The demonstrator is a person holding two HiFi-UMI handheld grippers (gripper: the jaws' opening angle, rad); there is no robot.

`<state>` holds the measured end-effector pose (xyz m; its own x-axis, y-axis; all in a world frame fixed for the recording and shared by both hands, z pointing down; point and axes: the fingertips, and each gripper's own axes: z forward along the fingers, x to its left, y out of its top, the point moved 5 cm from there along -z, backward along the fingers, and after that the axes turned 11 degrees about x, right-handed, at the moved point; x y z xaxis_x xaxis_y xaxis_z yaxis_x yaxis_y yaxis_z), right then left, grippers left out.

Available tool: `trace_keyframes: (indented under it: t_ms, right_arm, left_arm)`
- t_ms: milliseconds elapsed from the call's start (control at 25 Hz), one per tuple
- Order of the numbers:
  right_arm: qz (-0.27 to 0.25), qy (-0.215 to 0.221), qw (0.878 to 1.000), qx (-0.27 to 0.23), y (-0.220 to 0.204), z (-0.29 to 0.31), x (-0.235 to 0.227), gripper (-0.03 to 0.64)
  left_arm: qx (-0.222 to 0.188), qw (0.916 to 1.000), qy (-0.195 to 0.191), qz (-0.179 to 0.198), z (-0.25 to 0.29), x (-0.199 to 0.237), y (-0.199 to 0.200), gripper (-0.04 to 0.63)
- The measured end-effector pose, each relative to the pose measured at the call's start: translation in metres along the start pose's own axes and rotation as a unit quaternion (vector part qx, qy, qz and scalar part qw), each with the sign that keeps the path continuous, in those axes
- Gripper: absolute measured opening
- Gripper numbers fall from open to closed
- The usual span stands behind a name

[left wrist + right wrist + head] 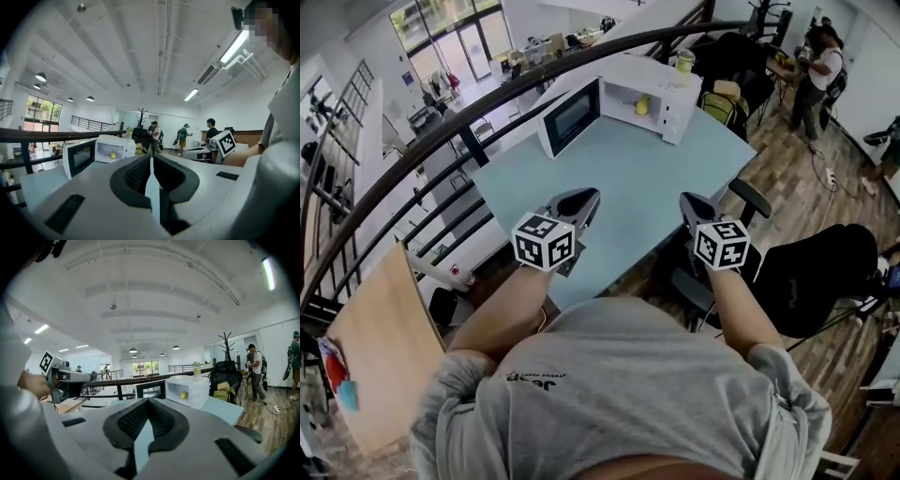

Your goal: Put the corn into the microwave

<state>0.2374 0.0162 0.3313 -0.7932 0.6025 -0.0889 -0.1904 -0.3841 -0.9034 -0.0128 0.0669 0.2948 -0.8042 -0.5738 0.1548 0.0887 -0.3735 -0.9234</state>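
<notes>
Left hand-held gripper (151, 157): clenched, the jaw tips meeting with nothing between them. It is held roughly level over the near edge of the table and points toward the microwave.
Right hand-held gripper (149, 401): also clenched and empty, at the table's near edge, beside the left one but not touching it.
Table (628, 187): light blue, with nothing lying between the hand-held grippers and the microwave.
Microwave (649, 70): white, at the far end of the table and well apart from both hand-held grippers. A bottle (684, 61) stands on its top.
Door (570, 115): swung wide open to the left, its dark window facing the person.
Corn (642, 105): a small yellow piece lying inside the open microwave, on its floor.
Step in hand: the placing looks done, since the corn is already in the microwave and neither hand-held gripper carries anything.
Next move: probably only the door is left, if it is meant to be shut. The left hand-held gripper is on the door's side, so it would reach across the table, get behind the door's free edge and push it round. Clenched jaws would serve for that.
Risk: a hard push could slide the microwave along the smooth table.
</notes>
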Motion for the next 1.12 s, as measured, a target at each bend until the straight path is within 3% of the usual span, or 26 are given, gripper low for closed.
trace_keyframes:
  t_ms: [400, 800, 1120]
  right_arm:
    - [0.01, -0.001, 1.0, -0.011, -0.004, -0.005, 0.02, 0.018]
    - [0.036, -0.021, 0.999, -0.021, 0.008, 0.027, 0.068, 0.018]
    - [0.035, -0.028, 0.999, -0.018, 0.03, 0.046, 0.083, 0.018]
  left_arm:
    - [-0.003, 0.9998, -0.018, 0.013, -0.015, 0.002, -0.003, 0.037]
    - [-0.007, 0.9976, -0.057, 0.038, -0.049, 0.068, -0.005, 0.037]
    - [-0.017, 0.9974, -0.064, 0.029, -0.059, 0.11, -0.001, 0.037]
